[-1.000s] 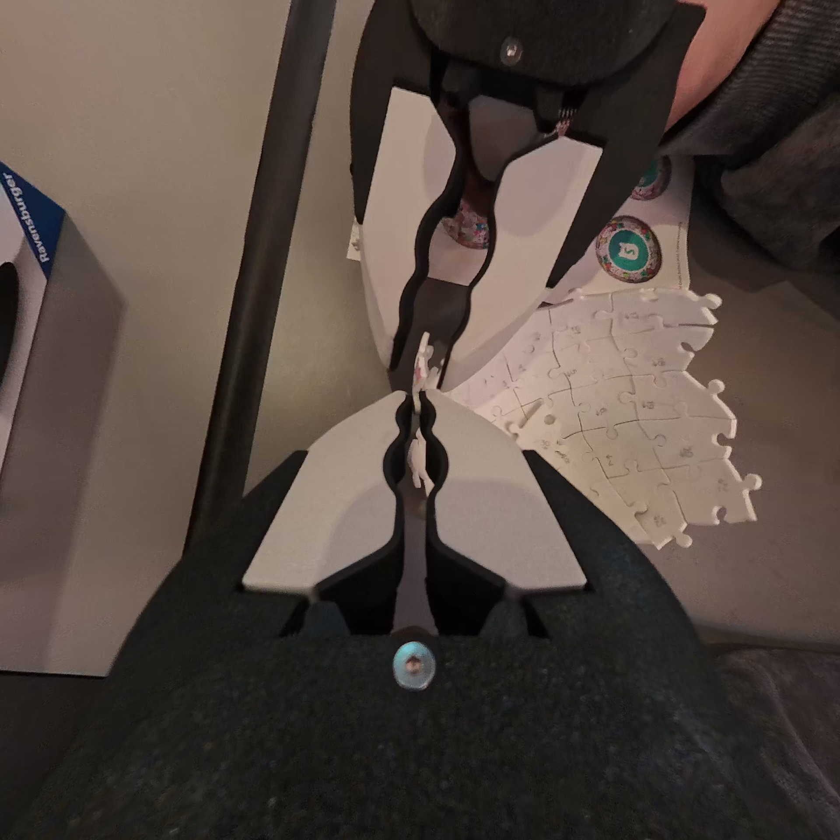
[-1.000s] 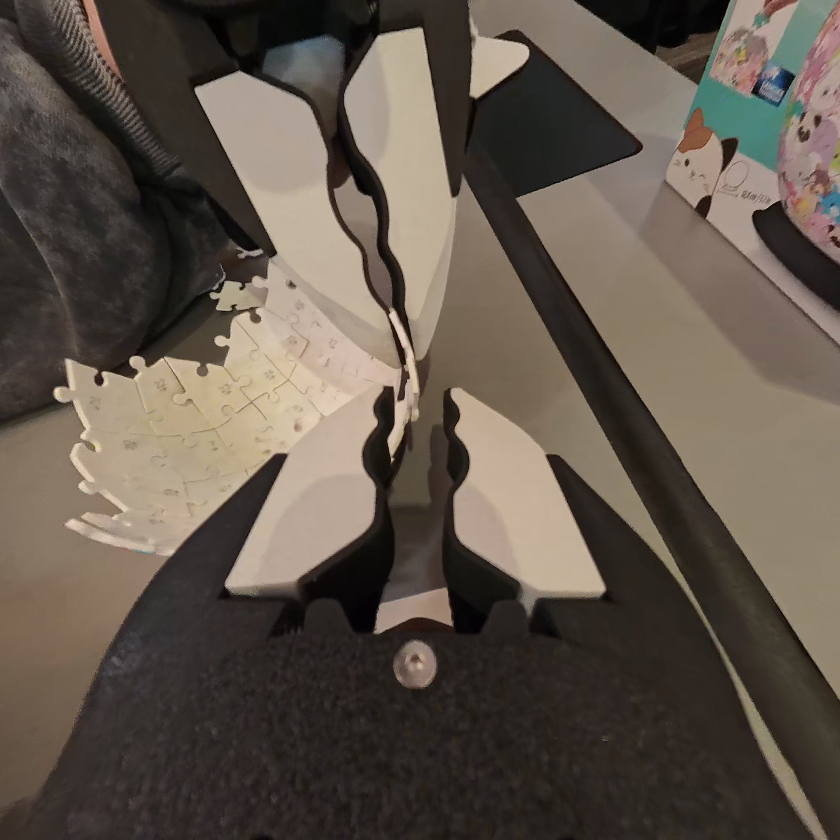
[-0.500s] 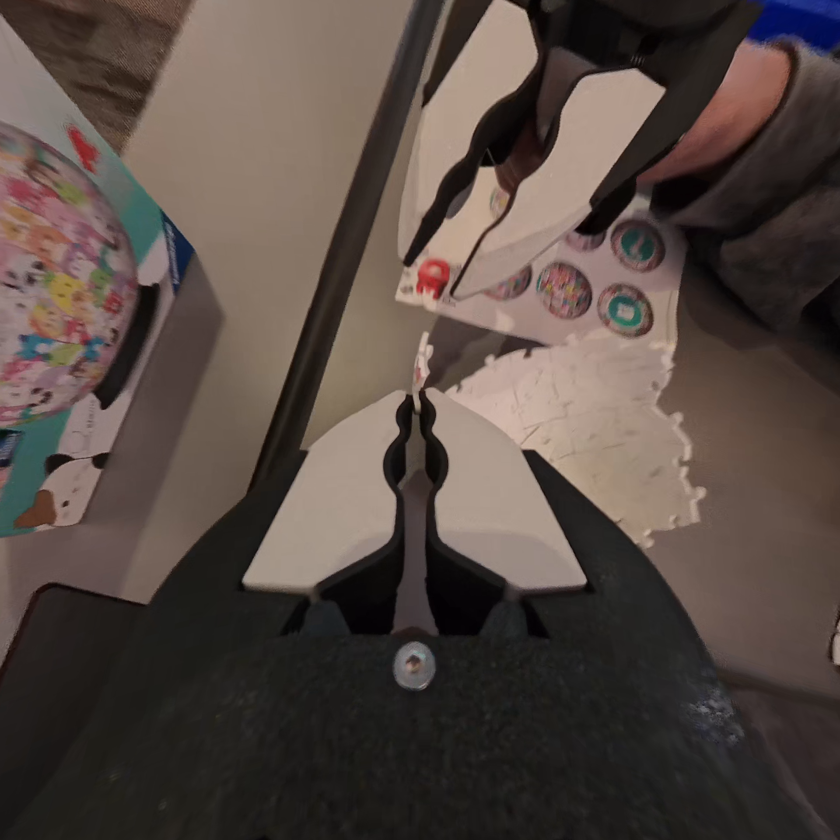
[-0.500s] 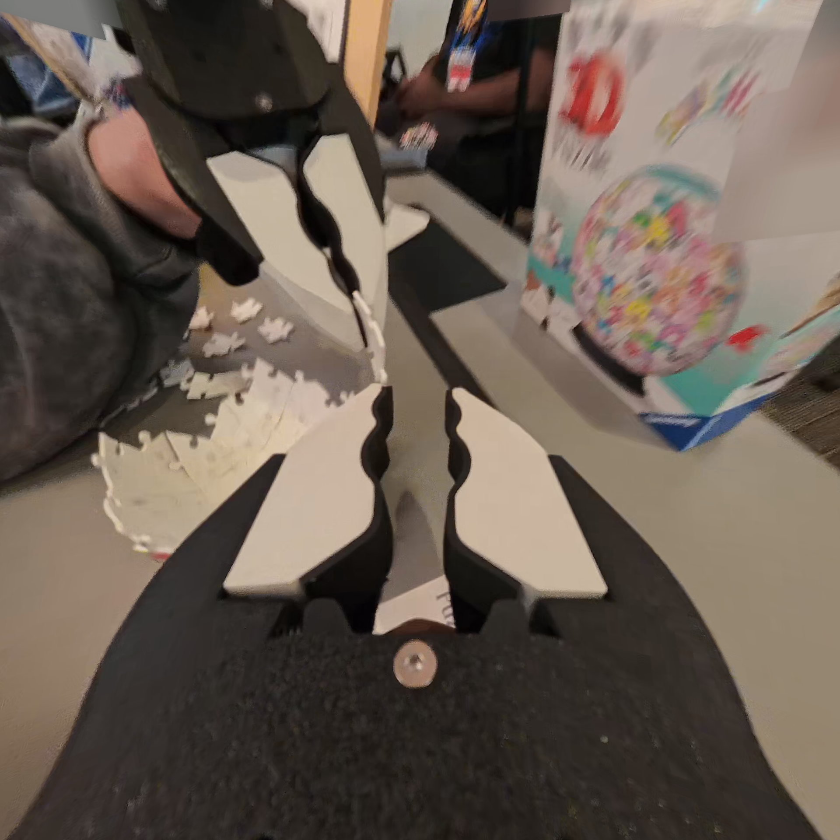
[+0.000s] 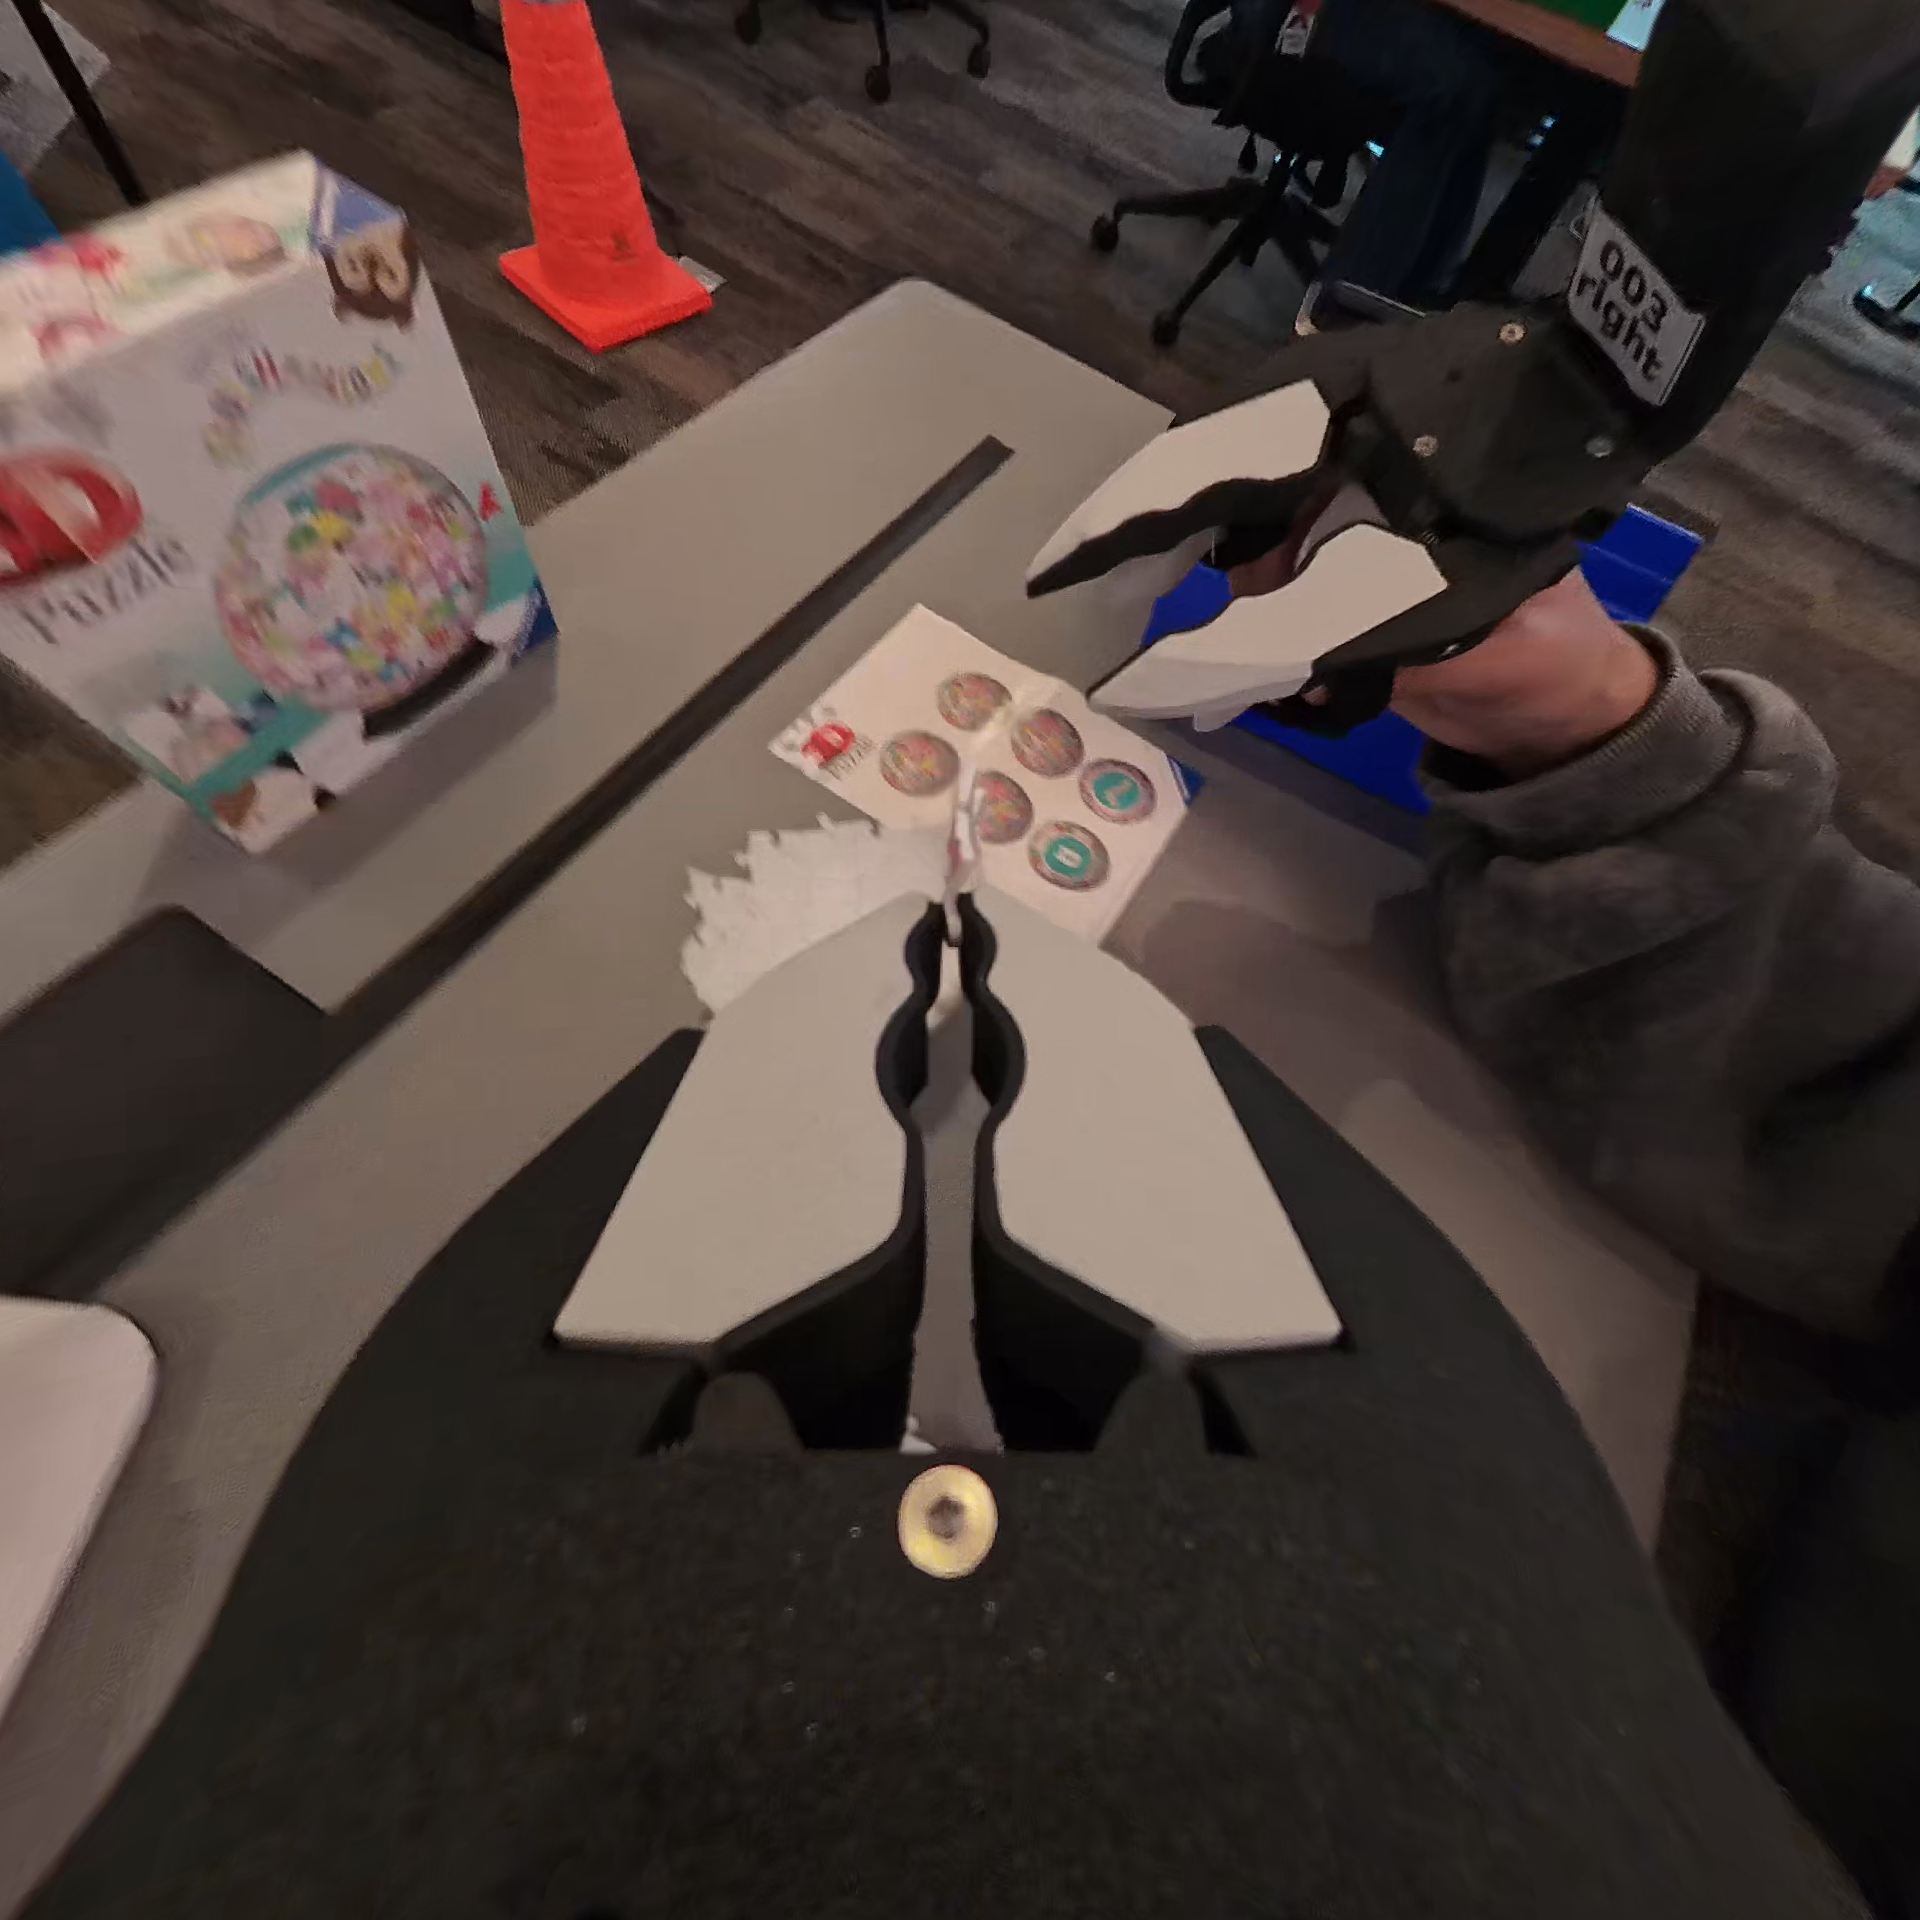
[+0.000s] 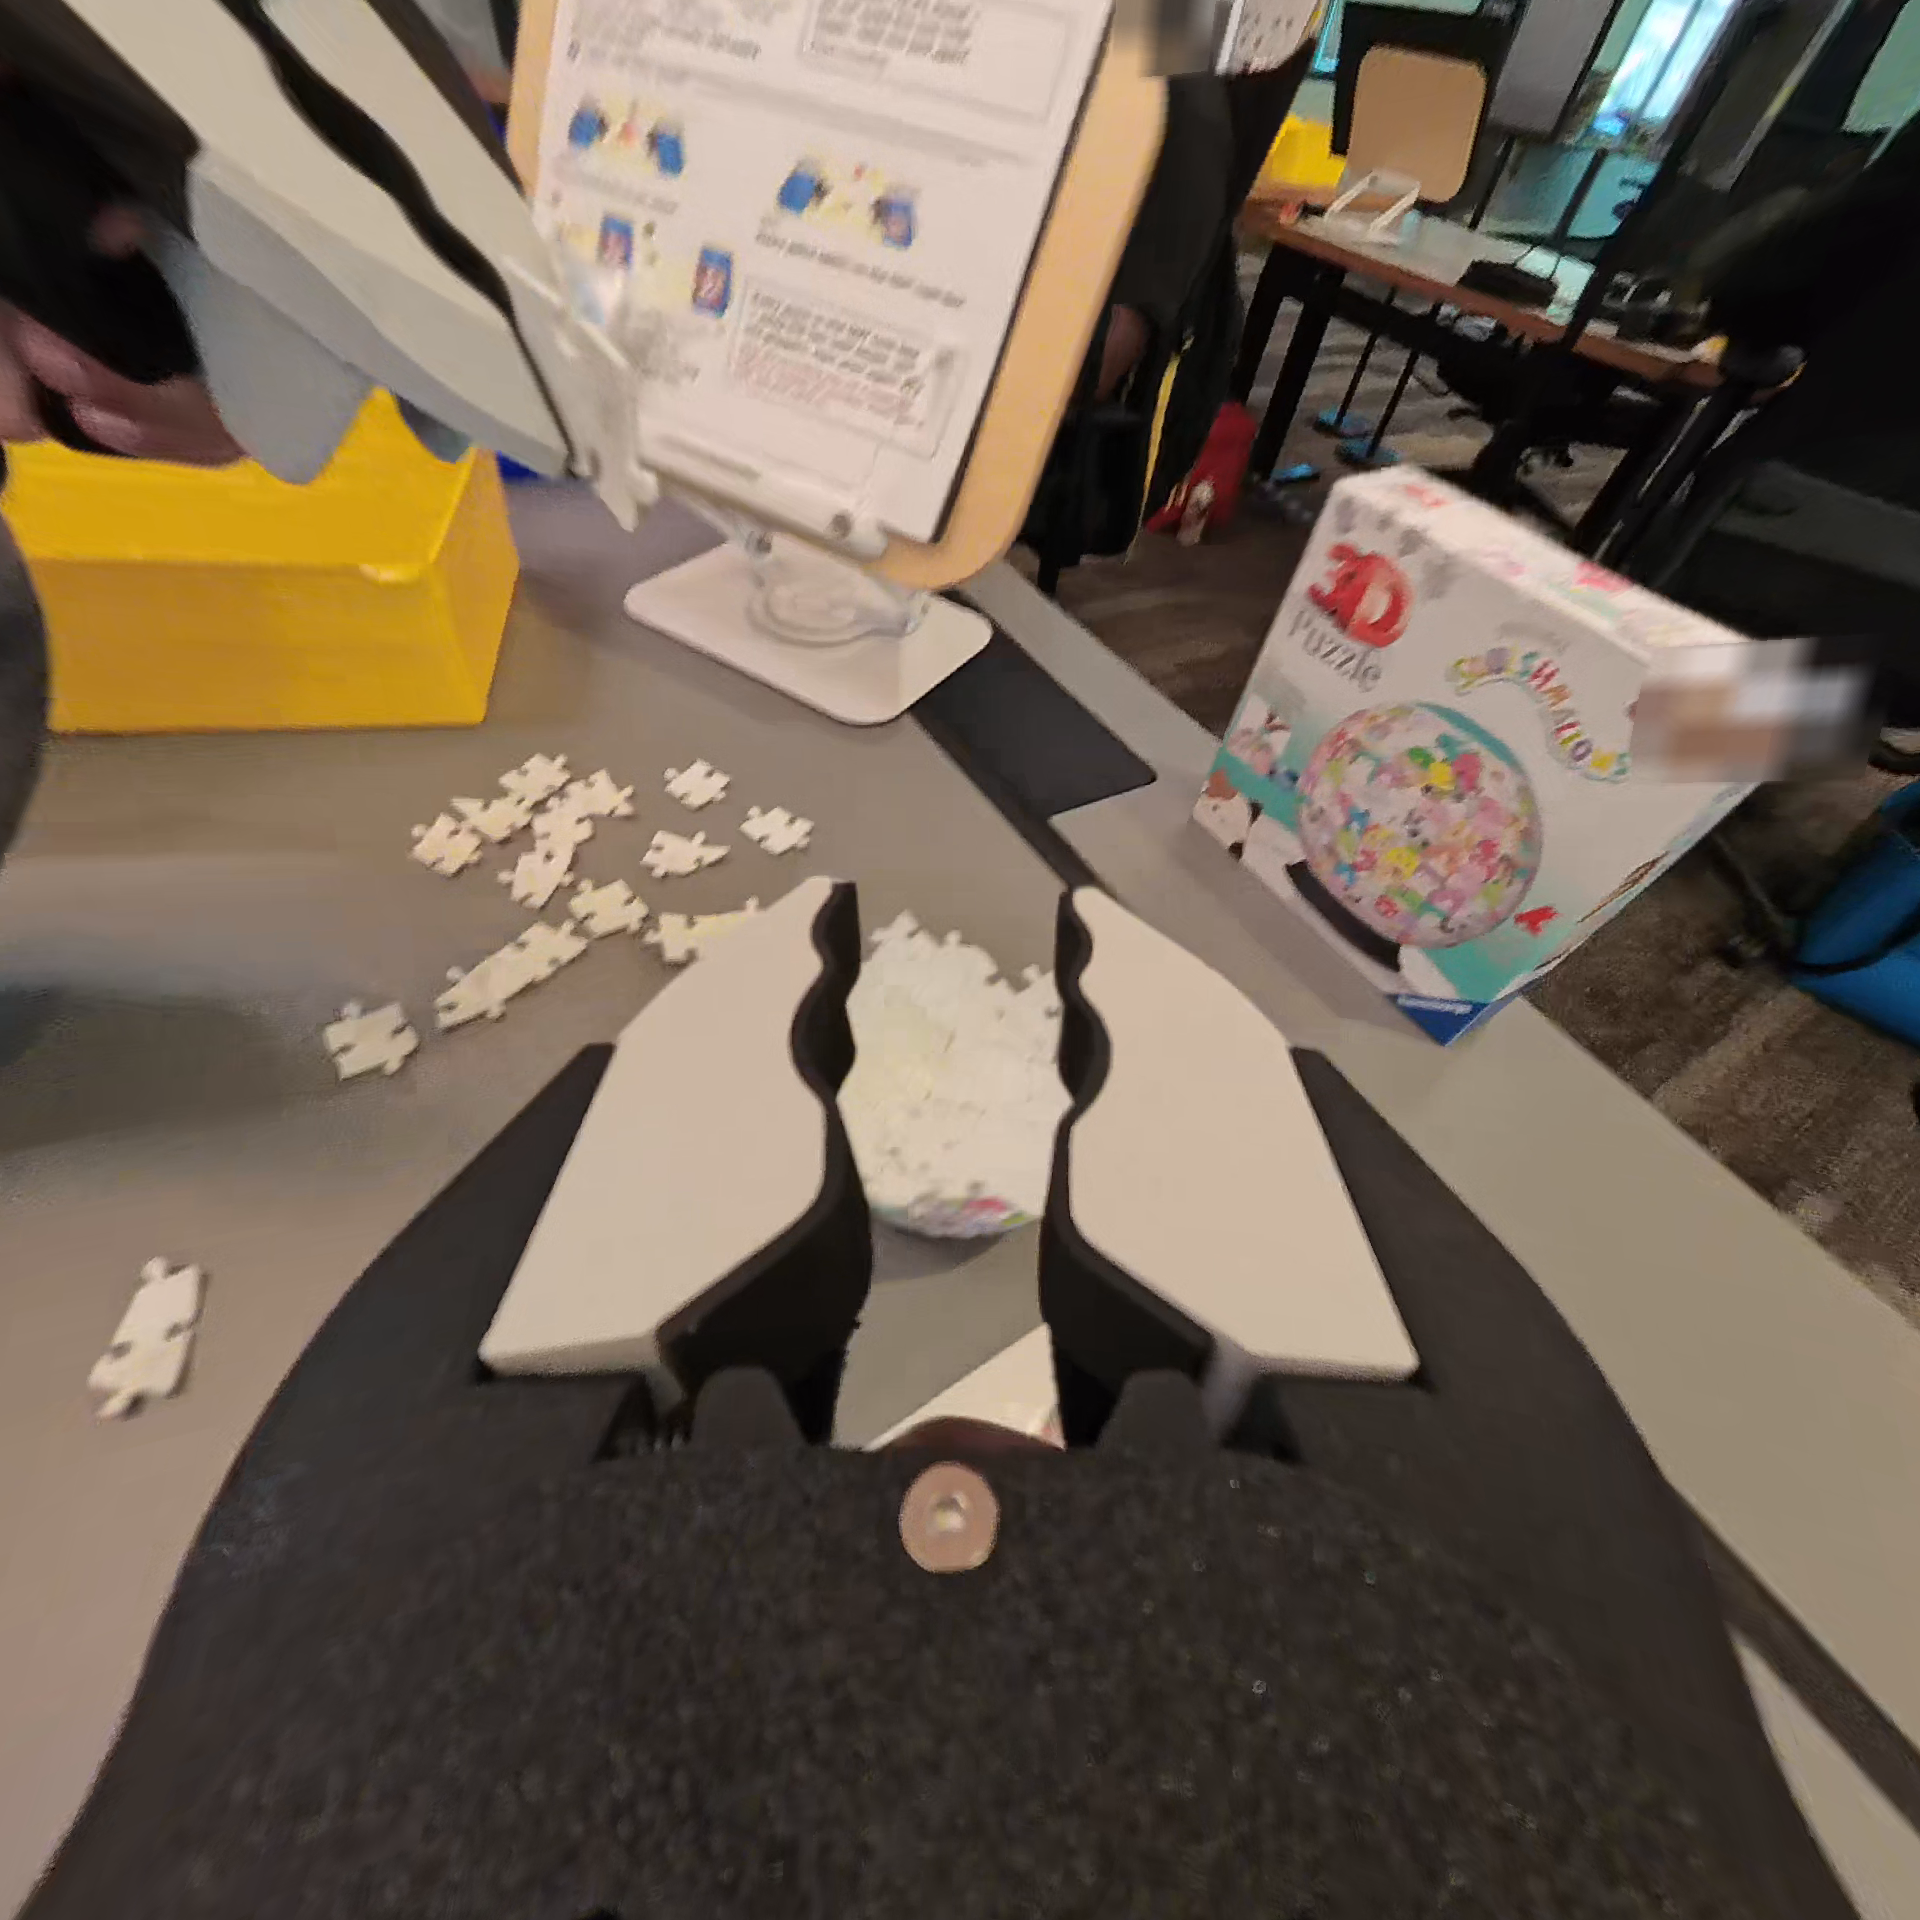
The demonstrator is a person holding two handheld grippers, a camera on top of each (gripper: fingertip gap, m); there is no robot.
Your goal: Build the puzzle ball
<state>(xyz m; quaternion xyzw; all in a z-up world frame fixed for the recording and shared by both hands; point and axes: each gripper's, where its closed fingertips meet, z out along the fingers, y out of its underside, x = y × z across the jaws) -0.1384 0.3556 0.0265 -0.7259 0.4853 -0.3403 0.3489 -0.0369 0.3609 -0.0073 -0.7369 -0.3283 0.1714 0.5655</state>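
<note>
The half-built puzzle ball (image 6: 951, 1091) sits on the grey table (image 6: 260, 1091), a curved white shell of joined pieces with a strip of coloured print showing along its lower edge. In the right wrist view it lies beyond the gap between the right gripper's fingers; in the left wrist view it shows as a jagged white patch (image 5: 800, 914) just past the left gripper's tips.

The left gripper (image 5: 954, 920) is clamped on a single puzzle piece (image 5: 964, 842), which stands edge-up out of the pinched tips. In the right wrist view that same gripper (image 6: 582, 457) hangs raised at the upper left, the pale piece (image 6: 608, 436) sticking out beyond its tips.

The right gripper (image 6: 956, 914) has its fingers spread wide apart and grips nothing. In the left wrist view it (image 5: 1070, 634) is lifted above the table at the right, held by a hand (image 5: 1527, 675) in a grey sleeve.

Loose white pieces (image 6: 582, 862) lie scattered to the left of the ball, with one more (image 6: 145, 1340) well apart from them, nearer the camera. A printed sheet with round pictures (image 5: 997, 769) lies flat just beyond the ball. The puzzle box (image 6: 1455, 758) stands at the table's edge, a yellow bin (image 6: 270, 613) sits at the far left, and an instruction board on a stand (image 6: 831, 260) rises behind the pieces. An orange cone (image 5: 582, 177) stands on the floor.
</note>
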